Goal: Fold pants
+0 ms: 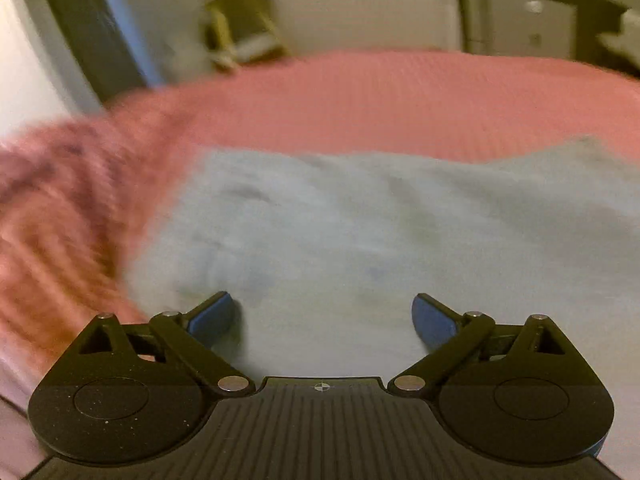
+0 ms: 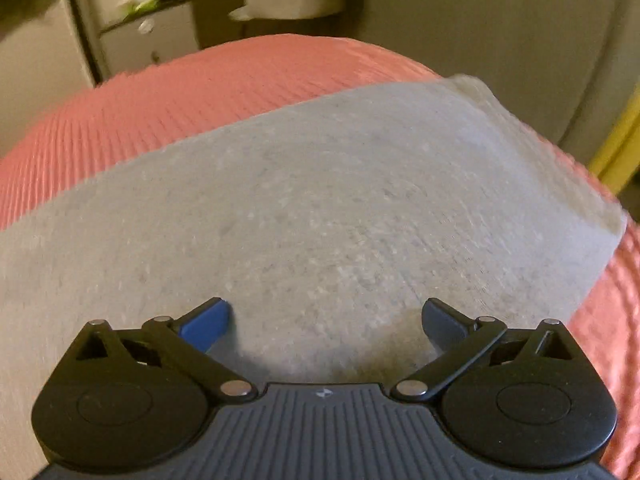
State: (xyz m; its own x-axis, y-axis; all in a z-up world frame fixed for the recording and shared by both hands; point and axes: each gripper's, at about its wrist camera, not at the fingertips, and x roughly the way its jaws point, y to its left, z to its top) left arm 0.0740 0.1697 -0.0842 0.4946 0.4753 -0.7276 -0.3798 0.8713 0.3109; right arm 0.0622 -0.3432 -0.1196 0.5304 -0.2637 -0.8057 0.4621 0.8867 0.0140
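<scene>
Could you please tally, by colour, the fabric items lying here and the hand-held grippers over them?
Grey pants: 1
Pink bedspread: 1
Black hand-held grippers, left and right, both open: 2
Total: 4

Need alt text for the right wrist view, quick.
The right hand-held gripper hangs open and empty over grey pants lying flat on a pink bedspread. Blurred white furniture stands behind the bed.
</scene>
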